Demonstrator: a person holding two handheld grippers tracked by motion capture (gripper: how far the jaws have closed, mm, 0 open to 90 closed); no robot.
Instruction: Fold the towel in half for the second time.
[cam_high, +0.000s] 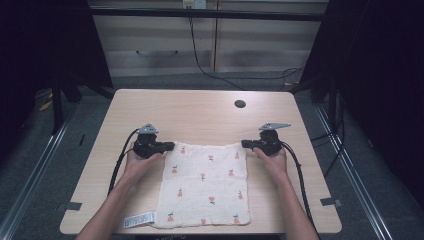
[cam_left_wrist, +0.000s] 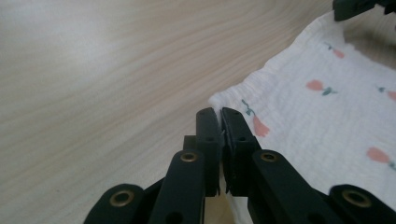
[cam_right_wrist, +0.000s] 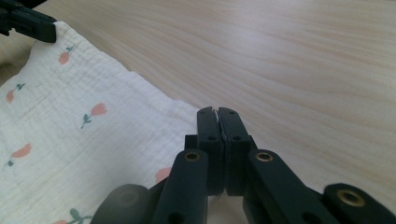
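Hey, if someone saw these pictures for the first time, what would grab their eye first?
Probably the white cloth with small pink flower prints, spread flat on the near half of the light wooden table. Next, the two black grippers at its far corners: the left gripper and the right gripper are each shut on a corner of the cloth. A white label sticks out at the cloth's near left corner.

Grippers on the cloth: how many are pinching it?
2. The left gripper pinches the cloth at its far left corner, and the right gripper pinches its far right corner.
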